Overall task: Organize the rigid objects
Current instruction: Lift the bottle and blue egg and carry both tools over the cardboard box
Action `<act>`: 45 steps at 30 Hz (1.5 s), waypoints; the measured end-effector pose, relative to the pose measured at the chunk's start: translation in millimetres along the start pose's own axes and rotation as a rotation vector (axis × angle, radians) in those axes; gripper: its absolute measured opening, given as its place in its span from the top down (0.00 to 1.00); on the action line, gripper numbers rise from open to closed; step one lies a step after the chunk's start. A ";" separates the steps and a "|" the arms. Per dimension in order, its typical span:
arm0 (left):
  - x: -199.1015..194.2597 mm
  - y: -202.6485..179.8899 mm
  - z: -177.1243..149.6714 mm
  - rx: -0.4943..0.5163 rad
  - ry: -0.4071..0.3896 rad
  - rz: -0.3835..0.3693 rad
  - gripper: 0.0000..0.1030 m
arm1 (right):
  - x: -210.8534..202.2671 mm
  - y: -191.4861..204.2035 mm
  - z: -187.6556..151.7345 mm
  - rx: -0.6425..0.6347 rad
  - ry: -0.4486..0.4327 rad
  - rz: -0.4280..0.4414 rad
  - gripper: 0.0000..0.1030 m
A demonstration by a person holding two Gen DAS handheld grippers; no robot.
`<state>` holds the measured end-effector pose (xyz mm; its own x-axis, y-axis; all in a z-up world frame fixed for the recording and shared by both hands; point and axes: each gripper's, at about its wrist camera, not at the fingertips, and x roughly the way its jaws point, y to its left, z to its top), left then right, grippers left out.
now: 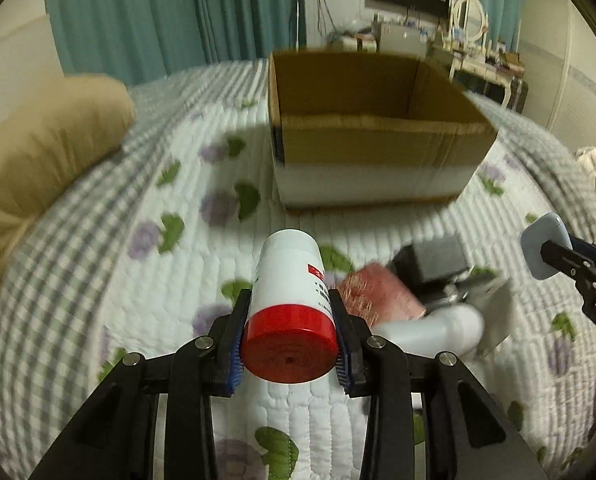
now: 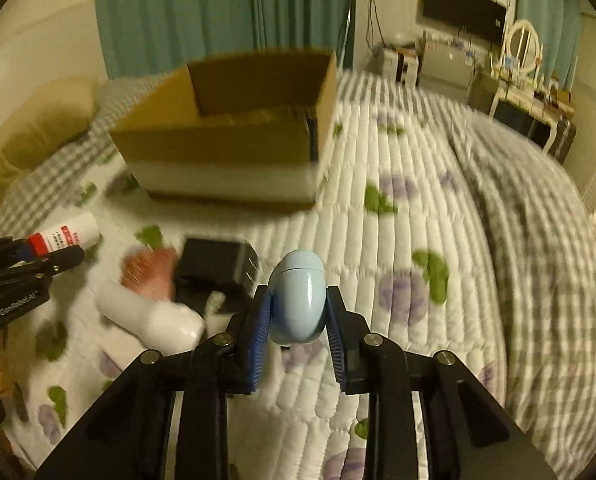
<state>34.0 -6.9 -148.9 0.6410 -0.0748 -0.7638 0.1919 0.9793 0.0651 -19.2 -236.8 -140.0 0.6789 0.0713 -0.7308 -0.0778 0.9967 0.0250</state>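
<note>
My left gripper [image 1: 290, 340] is shut on a white bottle with a red cap [image 1: 290, 300], held above the quilt; it also shows in the right wrist view [image 2: 64, 236]. My right gripper [image 2: 298, 316] is shut on a pale blue oval case [image 2: 298, 296], which also shows at the right of the left wrist view [image 1: 543, 246]. An open cardboard box [image 1: 377, 140] stands on the bed ahead; it also shows in the right wrist view [image 2: 226, 148]. On the quilt between the grippers lie a pink sponge-like block [image 1: 381, 294], a black box [image 1: 433, 260] and a white bottle [image 1: 437, 330].
A tan pillow [image 1: 46, 152] lies at the left of the bed. The floral quilt [image 2: 397, 240] covers the bed. Teal curtains [image 1: 158, 12] hang behind. A dresser with a mirror [image 2: 525, 76] and a wall screen [image 2: 463, 10] stand at the far right.
</note>
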 end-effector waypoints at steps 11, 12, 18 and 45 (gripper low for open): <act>-78.4 5.4 44.6 0.011 -0.286 0.019 0.65 | -74.6 22.3 56.0 -0.022 -0.226 0.024 0.74; -83.5 6.0 48.8 0.012 -0.308 0.020 0.65 | -81.7 22.6 62.7 -0.022 -0.249 0.027 0.74; -107.8 10.9 83.3 -0.007 -0.394 -0.001 0.65 | -112.6 21.1 96.6 -0.019 -0.354 0.032 0.74; -8.6 8.7 202.7 0.037 -0.341 -0.121 0.65 | 1.1 30.8 229.4 -0.040 -0.292 0.024 0.74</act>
<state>180.8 -35.9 -11.6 0.8218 -0.2541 -0.5100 0.3041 0.9525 0.0154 146.6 -196.9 16.5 0.8572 0.1091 -0.5033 -0.1214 0.9926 0.0084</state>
